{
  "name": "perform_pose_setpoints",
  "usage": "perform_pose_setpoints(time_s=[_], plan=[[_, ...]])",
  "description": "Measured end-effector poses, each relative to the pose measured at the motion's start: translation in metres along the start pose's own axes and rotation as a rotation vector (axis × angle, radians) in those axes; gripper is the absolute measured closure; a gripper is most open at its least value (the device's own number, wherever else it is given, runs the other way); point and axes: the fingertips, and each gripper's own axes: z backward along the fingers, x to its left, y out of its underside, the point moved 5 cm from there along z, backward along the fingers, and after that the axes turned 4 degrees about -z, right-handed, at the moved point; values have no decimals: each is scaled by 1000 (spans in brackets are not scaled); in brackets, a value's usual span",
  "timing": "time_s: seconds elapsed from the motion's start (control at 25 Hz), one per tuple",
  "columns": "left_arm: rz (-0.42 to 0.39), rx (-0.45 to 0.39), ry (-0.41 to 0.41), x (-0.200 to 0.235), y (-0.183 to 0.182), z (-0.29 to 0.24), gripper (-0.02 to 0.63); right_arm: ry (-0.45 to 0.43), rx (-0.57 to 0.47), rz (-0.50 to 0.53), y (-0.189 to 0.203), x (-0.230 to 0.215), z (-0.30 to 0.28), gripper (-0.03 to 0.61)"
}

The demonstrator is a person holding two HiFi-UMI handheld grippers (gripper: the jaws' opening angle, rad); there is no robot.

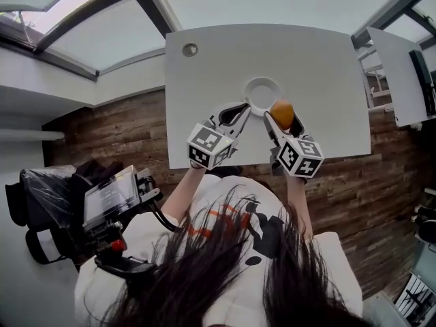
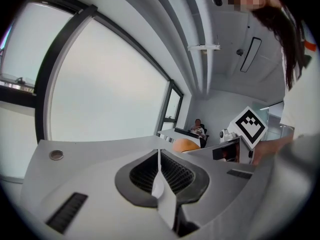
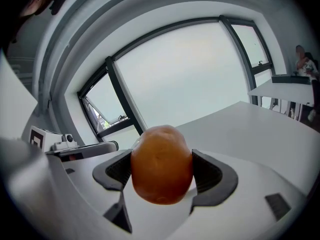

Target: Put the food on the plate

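An empty white plate point(image 1: 262, 82) lies on the white table point(image 1: 320, 67) just ahead of both grippers. My right gripper point(image 1: 280, 116) point(image 3: 162, 173) is shut on a round orange-brown piece of food point(image 1: 283, 112) point(image 3: 161, 163), held above the table at the plate's near right rim. The same food point(image 2: 186, 144) peeks over the gripper body in the left gripper view. At the plate's near left rim, my left gripper point(image 1: 244, 108) point(image 2: 159, 158) has its jaws shut together, and I see nothing between them. Whether its tips touch the plate is hidden.
A round cable hole point(image 1: 190, 49) point(image 2: 56, 155) sits at the table's far left corner. Another white table point(image 1: 400, 73) stands to the right. A screen on a stand point(image 1: 109, 196) is left of the person, over a wood floor. A person point(image 2: 198, 128) sits far off.
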Motion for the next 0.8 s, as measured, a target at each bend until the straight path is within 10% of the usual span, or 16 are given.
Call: perform_pose_setpoints(time_s=[0.8], plan=[[74, 51, 12, 45, 28, -7, 607, 128, 346, 209, 59, -51, -140, 207]])
